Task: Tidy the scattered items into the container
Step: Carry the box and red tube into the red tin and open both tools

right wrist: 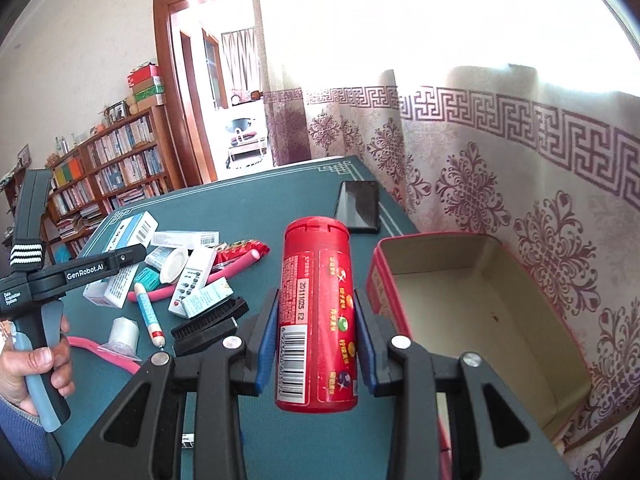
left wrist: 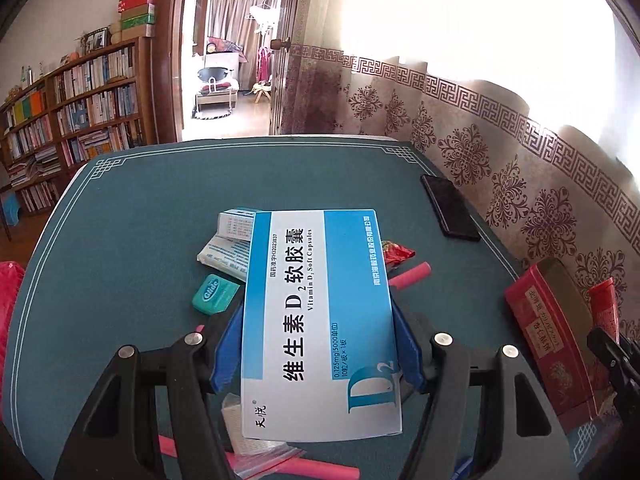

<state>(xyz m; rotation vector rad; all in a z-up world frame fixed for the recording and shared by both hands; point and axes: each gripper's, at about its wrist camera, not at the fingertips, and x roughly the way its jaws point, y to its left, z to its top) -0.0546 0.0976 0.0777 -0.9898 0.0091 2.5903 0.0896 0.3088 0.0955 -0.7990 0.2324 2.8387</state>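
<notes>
Blue pads of your left gripper [left wrist: 320,344] are clamped on the long edges of a flat white-and-blue vitamin D2 carton [left wrist: 320,320], which is held clear above the green table [left wrist: 120,220]. Judged by its look, that carton is thin card, light and easily crushed, so a gentle squeeze across the narrow width, near the middle as now, should serve; a harder one would probably buckle it. Your right gripper [right wrist: 316,336] grips a red plastic tube [right wrist: 316,312] across its round body, the tube standing roughly upright with its cap away from you. The smooth printed wall looks stiff but slippery, and it could twist or slide between flat pads, so a hold near mid-height seems safest. Just to the right of the tube sits the open red tin [right wrist: 480,320], the likely container, empty inside and close by the patterned curtain [right wrist: 520,160]. Still scattered on the table to the left are small medicine boxes [right wrist: 200,264], a black comb [right wrist: 208,324], a pink foam roller [right wrist: 236,264] and a teal floss case [left wrist: 214,292]. A black phone [right wrist: 360,206] lies beyond the tin.
</notes>
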